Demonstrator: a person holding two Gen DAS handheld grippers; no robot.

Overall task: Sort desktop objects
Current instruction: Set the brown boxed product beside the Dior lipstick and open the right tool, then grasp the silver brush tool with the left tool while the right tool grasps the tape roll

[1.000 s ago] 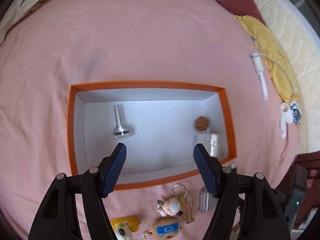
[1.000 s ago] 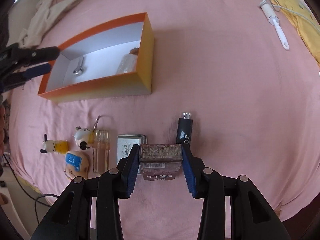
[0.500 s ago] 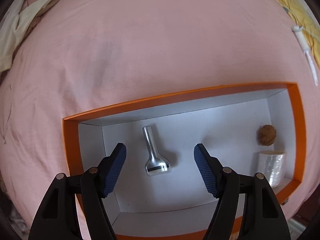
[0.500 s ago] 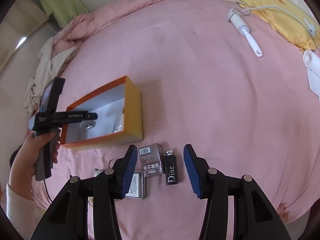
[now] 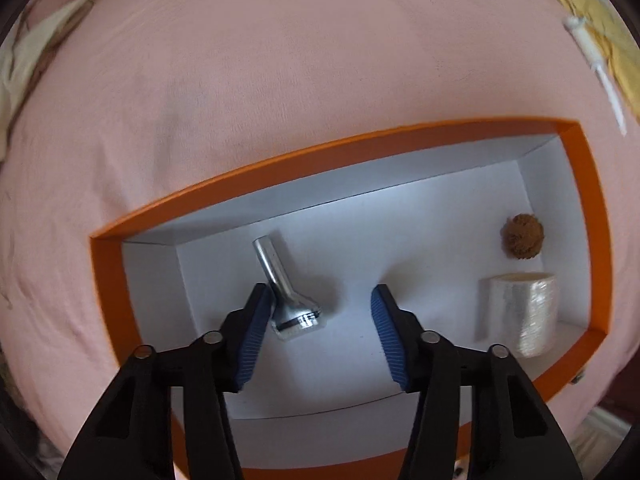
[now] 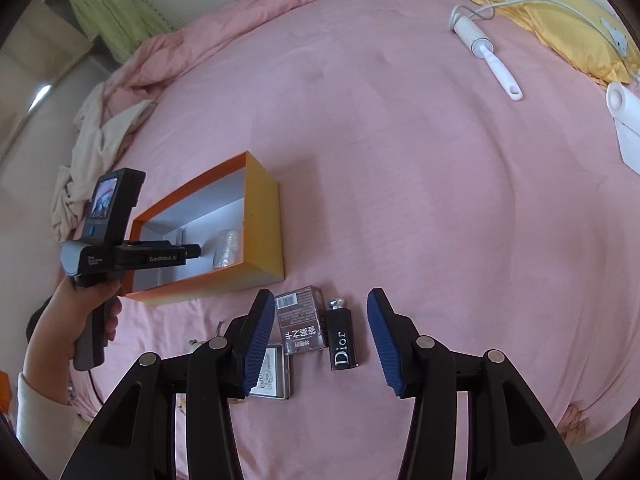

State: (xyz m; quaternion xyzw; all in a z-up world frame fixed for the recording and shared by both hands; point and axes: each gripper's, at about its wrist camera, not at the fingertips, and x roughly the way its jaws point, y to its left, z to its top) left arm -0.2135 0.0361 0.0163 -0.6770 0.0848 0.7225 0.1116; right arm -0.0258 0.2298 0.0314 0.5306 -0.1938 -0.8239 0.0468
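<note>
My left gripper (image 5: 320,296) points straight down into the orange box (image 5: 320,152), its jaws closing. A silver funnel-shaped metal piece (image 5: 286,292) lies on the white box floor between them, right at the left pad; the right pad stands clear of it. My right gripper (image 6: 320,296) hangs open and empty above a brown pack (image 6: 302,320) and a black Dior lipstick (image 6: 340,340) lying on the pink bed. A small tin (image 6: 274,376) lies partly behind its left finger. The right wrist view shows the left gripper (image 6: 196,252) reaching into the box (image 6: 260,232).
In the box's right end sit a brown wrinkled ball (image 5: 522,236) and a clear film roll (image 5: 520,312). A person's hand (image 6: 88,312) holds the left tool. A white handled brush (image 6: 488,56), a yellow pillow (image 6: 540,12) and crumpled cloth (image 6: 100,132) lie farther off.
The left gripper came down into the box over the metal piece and its jaws narrowed. The right gripper let go of the brown pack, which now lies on the bed, and lifted away.
</note>
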